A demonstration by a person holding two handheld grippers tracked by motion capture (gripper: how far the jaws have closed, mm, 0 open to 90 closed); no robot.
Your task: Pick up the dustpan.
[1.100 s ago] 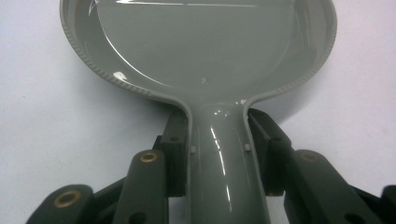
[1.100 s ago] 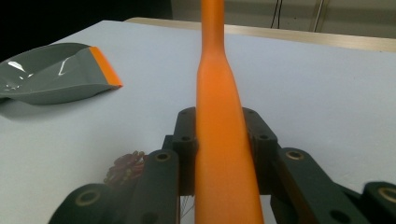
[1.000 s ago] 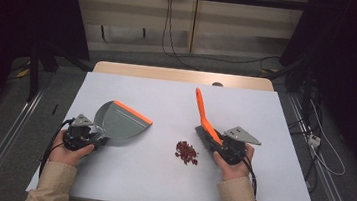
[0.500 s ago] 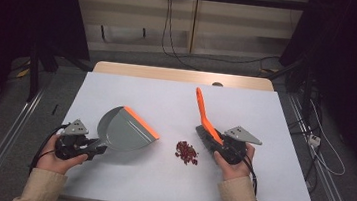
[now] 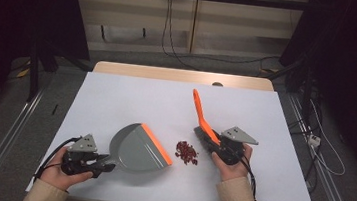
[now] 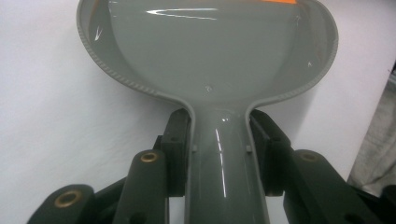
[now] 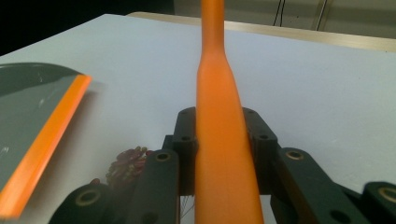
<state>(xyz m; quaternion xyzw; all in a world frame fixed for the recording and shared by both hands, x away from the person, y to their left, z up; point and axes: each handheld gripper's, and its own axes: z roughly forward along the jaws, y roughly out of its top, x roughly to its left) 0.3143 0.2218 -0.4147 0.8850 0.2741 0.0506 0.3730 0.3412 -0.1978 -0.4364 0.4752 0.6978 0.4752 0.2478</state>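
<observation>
A grey dustpan (image 5: 136,149) with an orange lip (image 5: 157,144) lies on the white table (image 5: 131,95), its lip facing a small heap of dark red bits (image 5: 186,152). My left gripper (image 5: 104,165) is shut on the dustpan's handle (image 6: 224,163) at the front left. To the right of the heap, my right gripper (image 5: 205,136) is shut on an orange brush handle (image 5: 201,115) that slants up and away; its head is hidden. In the right gripper view the handle (image 7: 219,121) runs up between the jaws, with the red bits (image 7: 125,163) and the orange lip (image 7: 46,140) at the left.
A bare wooden strip (image 5: 184,75) edges the table's far side. Metal rails (image 5: 6,138) run along the floor at both sides, and cables (image 5: 322,151) lie on the floor at the right. The far half of the table is open white surface.
My left gripper has carried the dustpan toward the table's front and swung its lip to the right, closer to the red bits. The right gripper and brush have stayed put.
</observation>
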